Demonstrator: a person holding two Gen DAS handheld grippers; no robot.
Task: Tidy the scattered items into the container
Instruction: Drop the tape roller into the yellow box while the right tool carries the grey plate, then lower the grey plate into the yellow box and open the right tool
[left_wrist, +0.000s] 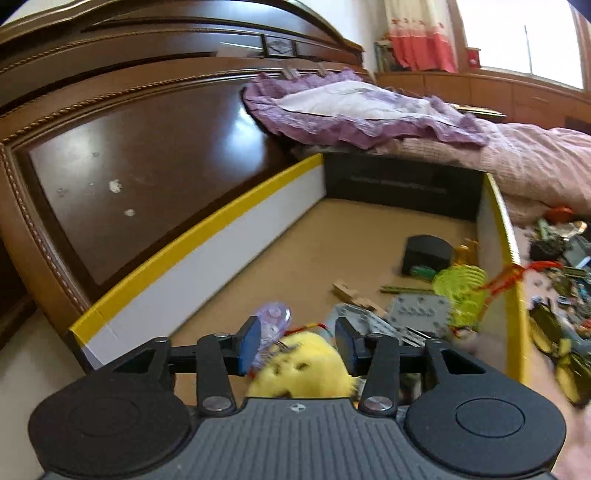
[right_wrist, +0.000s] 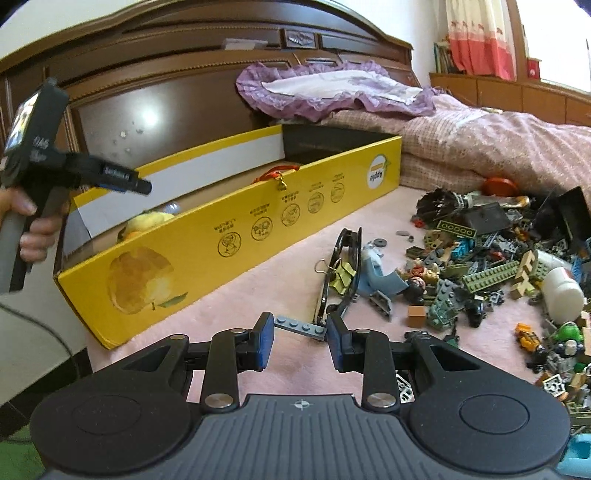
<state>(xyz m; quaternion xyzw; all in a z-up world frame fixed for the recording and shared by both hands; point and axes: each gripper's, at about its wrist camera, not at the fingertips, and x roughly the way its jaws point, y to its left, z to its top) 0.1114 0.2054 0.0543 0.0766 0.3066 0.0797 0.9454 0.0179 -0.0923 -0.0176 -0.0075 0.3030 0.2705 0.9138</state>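
Wooden headboard (right_wrist: 166, 110) runs along the far left, directly behind the yellow box (right_wrist: 229, 236), which sits on the bed's pink cover (right_wrist: 266, 295) with its long printed side facing the right wrist camera.

Left tool (left_wrist: 295, 343) is over the near end of the box, held by a hand (right_wrist: 37, 225) seen at the left edge of the right wrist view. Its jaws are parted, and the blue pads (left_wrist: 248, 341) press on nothing. A yellow plush toy (left_wrist: 303, 373) lies directly below and between them, on the box floor; contact with the pads cannot be confirmed. Just beyond it is a clear purple plastic piece (left_wrist: 275, 319).

Further right inside the box: a wooden block (left_wrist: 349, 291), a grey studded plate (left_wrist: 417, 310), a black case (left_wrist: 426, 254) and a yellow-green mesh item (left_wrist: 461, 291) against the right wall. A red cord (right_wrist: 275, 173) hangs over that wall's rim.

Right tool (right_wrist: 300, 332) is above the pink cover, near the box's near right side. Its jaws are closed on a grey studded brick (right_wrist: 299, 326), which spans the gap pad to pad.

To the right, a pair of black-framed glasses (right_wrist: 340, 273) lies beside a large heap of scattered bricks (right_wrist: 480, 273) and small toys, with a white cylinder (right_wrist: 561, 291) at its right edge. A purple frilled pillow (right_wrist: 332, 88) rests at the far end of the bed.
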